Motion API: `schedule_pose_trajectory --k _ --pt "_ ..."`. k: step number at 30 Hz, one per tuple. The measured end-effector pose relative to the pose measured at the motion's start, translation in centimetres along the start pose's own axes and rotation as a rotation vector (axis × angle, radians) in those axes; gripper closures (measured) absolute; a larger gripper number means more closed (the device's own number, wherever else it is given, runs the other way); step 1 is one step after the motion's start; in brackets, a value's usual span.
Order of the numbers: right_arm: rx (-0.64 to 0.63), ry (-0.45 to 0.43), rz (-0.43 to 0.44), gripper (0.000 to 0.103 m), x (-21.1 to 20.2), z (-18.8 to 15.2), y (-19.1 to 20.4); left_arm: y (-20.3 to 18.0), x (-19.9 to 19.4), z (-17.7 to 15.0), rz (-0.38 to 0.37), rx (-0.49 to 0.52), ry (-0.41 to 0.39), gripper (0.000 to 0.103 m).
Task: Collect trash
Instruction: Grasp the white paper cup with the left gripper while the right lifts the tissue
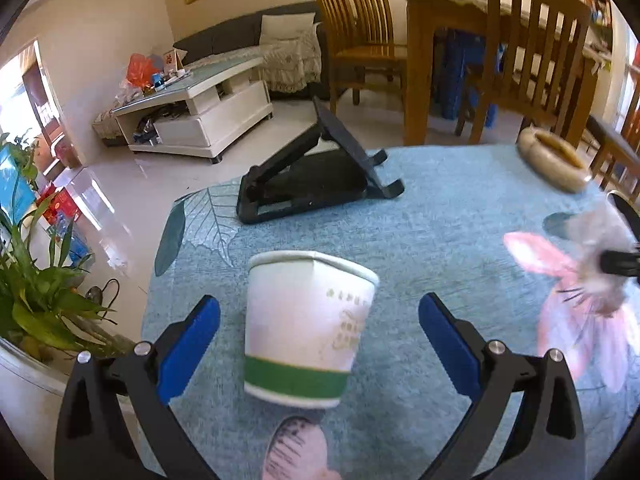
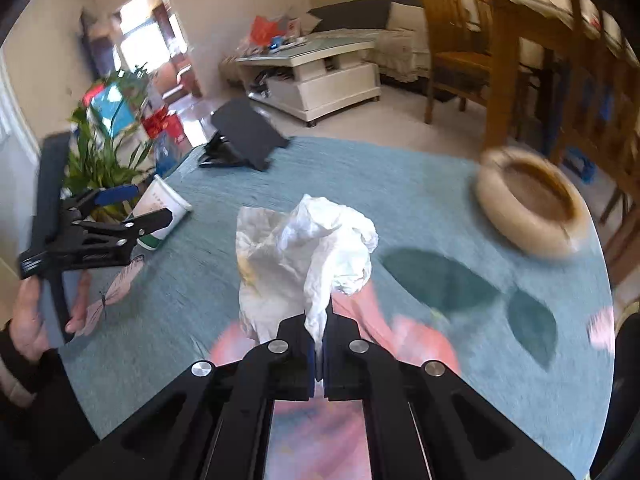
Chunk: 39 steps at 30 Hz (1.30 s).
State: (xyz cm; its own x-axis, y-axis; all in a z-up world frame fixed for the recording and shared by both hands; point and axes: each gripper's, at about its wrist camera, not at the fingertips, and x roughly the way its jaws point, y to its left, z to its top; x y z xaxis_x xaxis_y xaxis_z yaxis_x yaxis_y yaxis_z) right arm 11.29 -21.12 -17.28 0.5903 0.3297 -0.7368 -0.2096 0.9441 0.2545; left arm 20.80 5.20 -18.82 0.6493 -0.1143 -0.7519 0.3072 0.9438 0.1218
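Note:
A white paper cup [image 1: 306,330] with a green band stands tilted on the blue tablecloth [image 1: 440,216]. My left gripper [image 1: 319,322] is open, its blue pads on either side of the cup and clear of it. In the right wrist view my right gripper [image 2: 319,322] is shut on a crumpled white tissue [image 2: 308,244], lifted above the cloth. The same tissue [image 1: 600,256] shows blurred at the right edge of the left wrist view. From the right wrist view the cup [image 2: 160,212] lies at the far left with the left gripper [image 2: 154,204] around it.
A round beige bowl [image 2: 532,208] sits at the table's far right. A black folding stand [image 1: 316,172] is at the far edge. A potted plant [image 1: 36,292] stands left of the table, and wooden chairs [image 1: 532,48] are behind it. A person's hand [image 2: 28,320] holds the left gripper.

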Motion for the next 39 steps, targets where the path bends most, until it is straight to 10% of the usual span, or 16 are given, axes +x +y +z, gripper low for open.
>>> schedule_pose_trajectory --k 11,39 --pt "0.043 -0.016 0.021 0.1 0.2 -1.6 -1.8 0.4 2.1 -0.4 0.042 -0.042 0.06 0.039" --pt "0.038 -0.004 -0.024 0.1 -0.5 -3.0 -3.0 -6.2 -3.3 0.5 0.017 -0.005 -0.031 0.039"
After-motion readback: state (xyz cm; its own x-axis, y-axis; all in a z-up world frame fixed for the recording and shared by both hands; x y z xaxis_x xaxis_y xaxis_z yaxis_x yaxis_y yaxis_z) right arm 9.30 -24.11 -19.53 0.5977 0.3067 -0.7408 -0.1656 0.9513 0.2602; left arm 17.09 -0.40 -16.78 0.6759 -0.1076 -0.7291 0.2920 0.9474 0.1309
